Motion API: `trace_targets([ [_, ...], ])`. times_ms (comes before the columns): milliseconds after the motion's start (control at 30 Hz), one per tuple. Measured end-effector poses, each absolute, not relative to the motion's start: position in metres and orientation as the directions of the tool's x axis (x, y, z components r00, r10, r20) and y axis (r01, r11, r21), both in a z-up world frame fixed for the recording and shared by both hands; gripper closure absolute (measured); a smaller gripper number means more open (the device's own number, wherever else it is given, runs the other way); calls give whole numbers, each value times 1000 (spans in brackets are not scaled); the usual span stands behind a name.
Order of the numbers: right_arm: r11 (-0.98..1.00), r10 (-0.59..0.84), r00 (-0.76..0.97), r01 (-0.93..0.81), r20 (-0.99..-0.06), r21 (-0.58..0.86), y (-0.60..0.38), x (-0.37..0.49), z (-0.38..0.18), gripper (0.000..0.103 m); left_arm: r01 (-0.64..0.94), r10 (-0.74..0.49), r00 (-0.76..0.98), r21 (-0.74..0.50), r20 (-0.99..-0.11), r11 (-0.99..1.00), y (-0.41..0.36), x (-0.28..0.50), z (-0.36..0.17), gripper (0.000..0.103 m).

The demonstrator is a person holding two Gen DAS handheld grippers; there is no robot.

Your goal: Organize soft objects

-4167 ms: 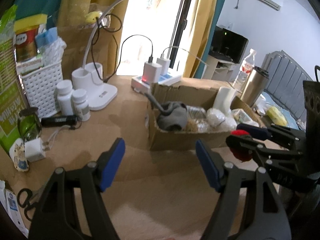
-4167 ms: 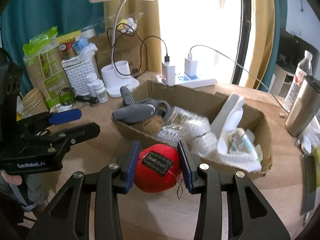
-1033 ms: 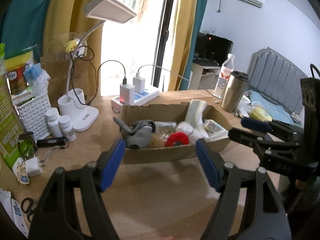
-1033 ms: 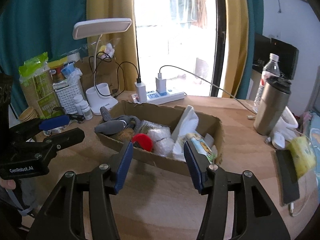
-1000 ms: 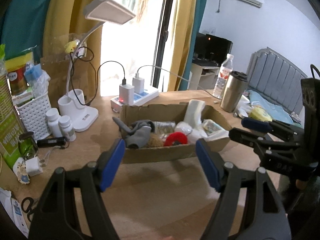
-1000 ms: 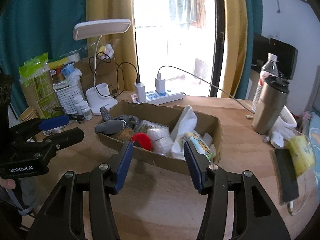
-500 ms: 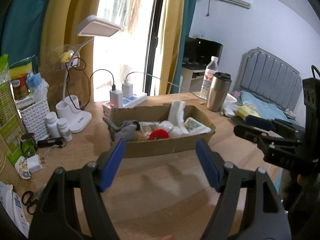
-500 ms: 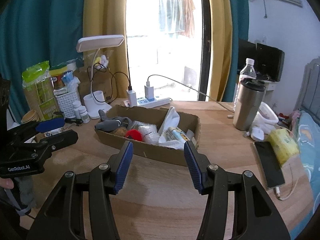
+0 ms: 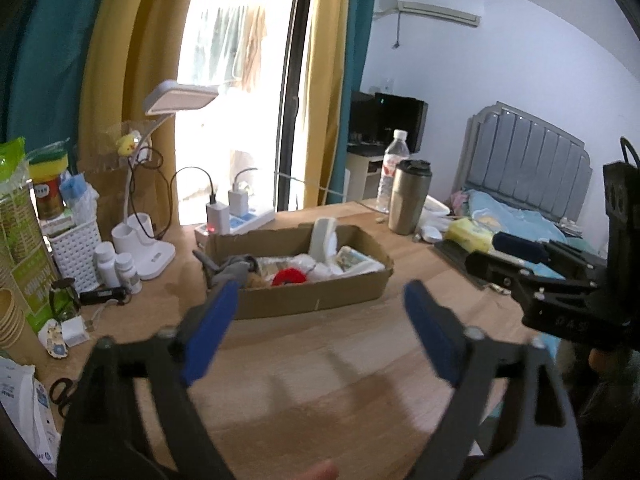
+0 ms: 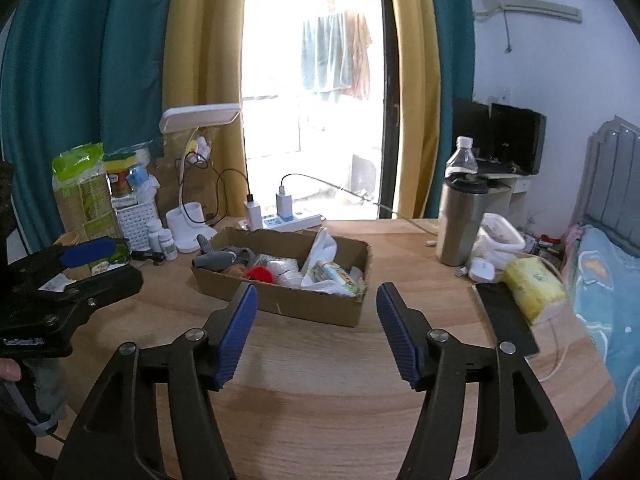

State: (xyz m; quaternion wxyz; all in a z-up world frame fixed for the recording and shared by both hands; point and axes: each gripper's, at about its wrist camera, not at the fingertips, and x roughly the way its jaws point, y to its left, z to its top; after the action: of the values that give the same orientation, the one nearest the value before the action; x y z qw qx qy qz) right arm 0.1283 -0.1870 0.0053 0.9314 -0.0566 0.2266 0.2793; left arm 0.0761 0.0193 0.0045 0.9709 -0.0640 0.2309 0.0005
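Both tools hung above the near part of the wooden table point(image 10: 320, 400), holding nothing. The right gripper point(image 10: 316, 326) had its blue fingers spread wide, and the left gripper point(image 9: 318, 326) was spread wide too. Both pointed at the cardboard box point(image 10: 304, 306) in the middle of the table. Its long side ran left to right. Inside lay the red plush toy point(image 10: 260, 273), beside a gray sock point(image 10: 218, 258) at the left end. Past the box stood a white lamp point(image 10: 192, 184).

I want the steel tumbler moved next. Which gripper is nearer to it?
Right. The right gripper hangs open before the cardboard box, on the steel tumbler's side of the desk. The left gripper, also open, is past the box's far end.
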Motion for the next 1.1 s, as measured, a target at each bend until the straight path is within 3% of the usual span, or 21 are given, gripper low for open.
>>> trace_targets([
  [400, 879, 441, 827, -476, -350, -16, -217, 99, 32, 30, -7, -32, 925, -102, -377, 995, -6, 51, 34, 11],
  [467, 882, 436, 834, -470, -337, -22, -219, 95, 36, 25, -16, -17, 934, -91, -357, 996, -10, 45, 41, 10],
  [533, 885, 432, 841, -465, -326, -24, -220, 93, 39, 20, -28, -2, 940, -83, -341, 996, -11, 41, 45, 2],
  [667, 897, 418, 862, -442, -287, -21, -226, 85, 48, 12, -56, 30, 953, -80, -300, 995, -12, 31, 55, 1],
  [1100, 902, 412, 876, -431, -251, -20, -232, 74, 59, 9, -92, 72, 966, -68, -246, 993, -17, 13, 71, 1],
])
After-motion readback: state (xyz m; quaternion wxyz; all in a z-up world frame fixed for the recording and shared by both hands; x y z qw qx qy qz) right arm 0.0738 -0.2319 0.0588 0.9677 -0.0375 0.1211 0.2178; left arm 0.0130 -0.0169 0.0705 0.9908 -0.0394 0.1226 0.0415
